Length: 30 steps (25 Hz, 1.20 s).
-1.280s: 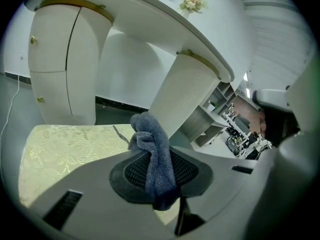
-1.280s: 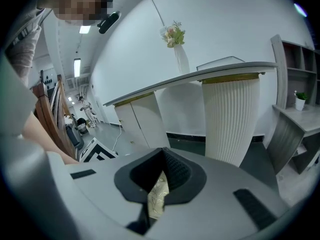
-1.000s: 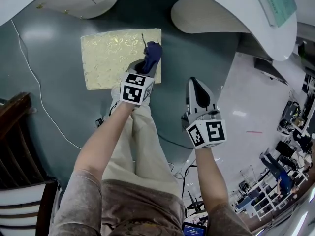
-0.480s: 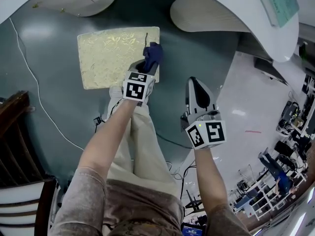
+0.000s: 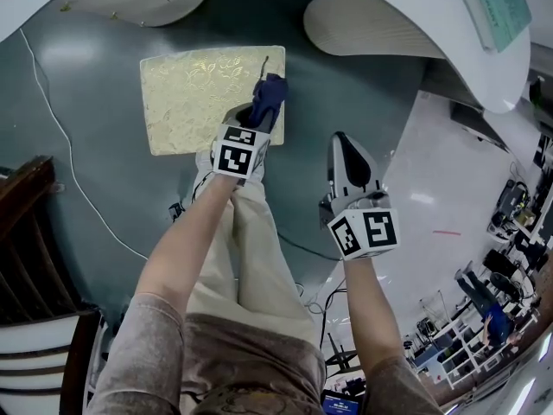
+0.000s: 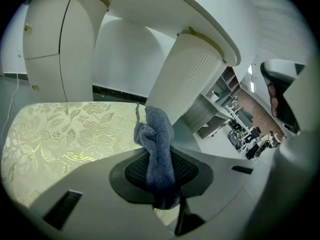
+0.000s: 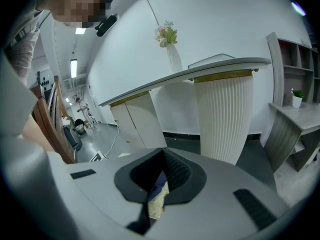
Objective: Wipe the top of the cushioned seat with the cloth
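The left claw (image 5: pixel 257 115) is clenching the blue cloth (image 5: pixel 268 92) at the right edge of the cushioned seat (image 5: pixel 194 102), whose top is stretching leftward from it. The right claw (image 5: pixel 341 145) is hanging closed, empty, farther off.

A dark grey-green floor (image 5: pixel 104 197) spreads below, and a thin white cable (image 5: pixel 60 145) wanders across it. At the lower left stands a dark wooden chair (image 5: pixel 34 258). A curved white tabletop (image 7: pixel 200 70) with a gold edge rests on a ribbed white pedestal (image 6: pixel 185 79), beside a rounded white cabinet (image 6: pixel 55 49). A slim vase of flowers (image 7: pixel 166 34) stands on the tabletop. To the right is a shelf unit (image 7: pixel 295 79) carrying a small potted plant (image 7: pixel 297 95). There the floor turns to pale glossy tiles (image 5: pixel 432 180), with black cords (image 5: pixel 324 299) lying loose nearby.
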Available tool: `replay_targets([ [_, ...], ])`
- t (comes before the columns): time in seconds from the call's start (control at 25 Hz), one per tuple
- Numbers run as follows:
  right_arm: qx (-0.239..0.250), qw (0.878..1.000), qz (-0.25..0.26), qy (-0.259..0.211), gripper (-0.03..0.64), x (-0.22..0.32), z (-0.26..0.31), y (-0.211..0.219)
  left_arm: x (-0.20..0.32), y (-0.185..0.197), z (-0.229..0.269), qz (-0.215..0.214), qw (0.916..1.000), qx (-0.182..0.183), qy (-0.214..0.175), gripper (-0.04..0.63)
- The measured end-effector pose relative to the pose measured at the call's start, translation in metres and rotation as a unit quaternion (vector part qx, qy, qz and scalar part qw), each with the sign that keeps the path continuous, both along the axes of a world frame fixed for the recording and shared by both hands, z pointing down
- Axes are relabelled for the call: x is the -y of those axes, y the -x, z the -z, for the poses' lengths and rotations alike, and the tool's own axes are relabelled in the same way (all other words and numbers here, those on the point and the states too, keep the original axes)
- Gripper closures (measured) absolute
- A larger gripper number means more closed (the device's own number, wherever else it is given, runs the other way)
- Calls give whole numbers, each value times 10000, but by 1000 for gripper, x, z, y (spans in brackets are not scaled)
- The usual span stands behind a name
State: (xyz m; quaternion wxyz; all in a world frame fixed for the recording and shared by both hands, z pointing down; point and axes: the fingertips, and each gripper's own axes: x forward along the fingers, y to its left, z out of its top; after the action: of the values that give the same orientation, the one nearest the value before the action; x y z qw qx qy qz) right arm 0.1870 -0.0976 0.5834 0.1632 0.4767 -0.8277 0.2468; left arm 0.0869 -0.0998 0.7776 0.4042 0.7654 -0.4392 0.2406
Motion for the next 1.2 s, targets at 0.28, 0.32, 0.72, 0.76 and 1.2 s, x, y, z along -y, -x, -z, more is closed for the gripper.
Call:
replay_targets([
  [0.28, 53, 9999, 156, 2, 615, 1, -3, 15, -6, 35, 0, 221, 9996, 158, 2, 506],
  [0.32, 55, 9998, 190, 4, 615, 1, -4, 17, -8, 41, 0, 284, 9994, 173, 8, 506],
  [0.72, 62, 9986, 518, 48, 615, 3, -8, 47, -28, 117, -1, 715, 9963, 475, 39, 506],
  [0.76, 67, 9986, 530, 50, 615, 3, -9, 49, -30, 125, -1, 760, 9958, 509, 39, 506],
  [1.2, 89, 9964, 843, 42, 615, -3, -11, 82, -57, 210, -2, 1380, 9876, 744, 72, 506],
])
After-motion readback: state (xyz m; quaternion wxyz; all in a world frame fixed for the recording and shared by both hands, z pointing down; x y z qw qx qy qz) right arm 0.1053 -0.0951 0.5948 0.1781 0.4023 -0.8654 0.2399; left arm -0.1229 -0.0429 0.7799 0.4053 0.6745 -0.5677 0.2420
